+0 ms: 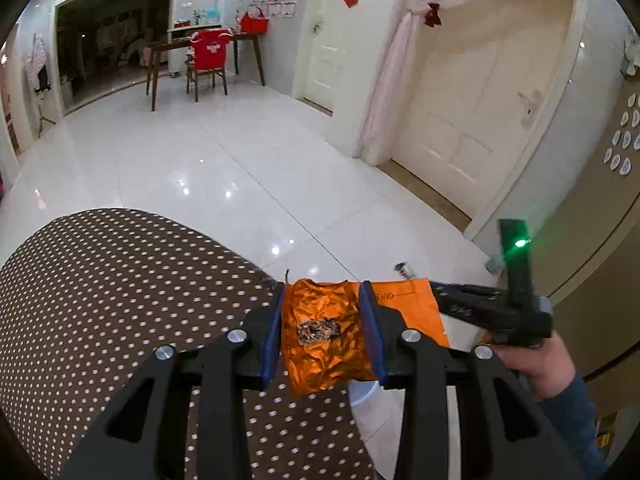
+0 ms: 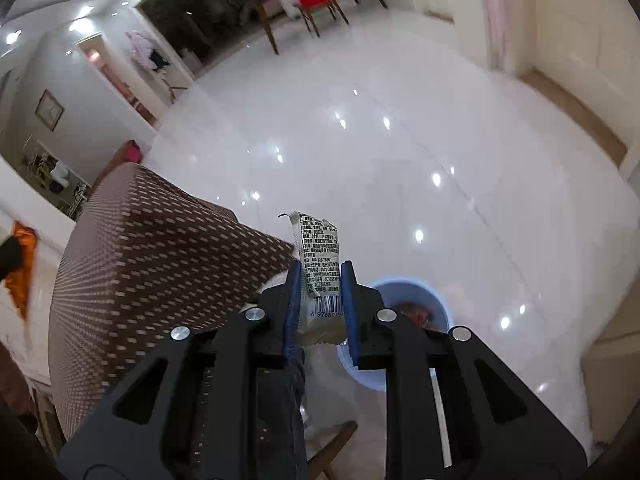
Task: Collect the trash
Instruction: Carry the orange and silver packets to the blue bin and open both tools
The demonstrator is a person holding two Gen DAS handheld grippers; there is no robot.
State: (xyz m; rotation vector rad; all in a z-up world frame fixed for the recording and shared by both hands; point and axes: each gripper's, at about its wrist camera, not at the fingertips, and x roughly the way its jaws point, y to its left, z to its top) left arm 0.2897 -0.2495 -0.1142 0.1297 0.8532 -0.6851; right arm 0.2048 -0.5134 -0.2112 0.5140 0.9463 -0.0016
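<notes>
Black linkage arms are filling the bottom of both views, leading up to blue-padded fingers. Between them, the left gripper (image 1: 326,332) is pinching a crumpled orange foil wrapper (image 1: 320,340), held up in the air past the near corner of the brown polka-dot tablecloth (image 1: 100,300). Just behind it, the right-hand tool is showing from the side with a flat orange packet (image 1: 408,304) beside its fingers; whether they are touching cannot be told. In its own view, the right gripper (image 2: 320,296) is squeezing a white snack wrapper (image 2: 318,256) printed with black text and a barcode, standing upright beyond the fingertips. Below and to the right, a round blue-rimmed bin (image 2: 440,300) is sitting on the glossy white floor (image 2: 380,140), near the corner of the covered table.
</notes>
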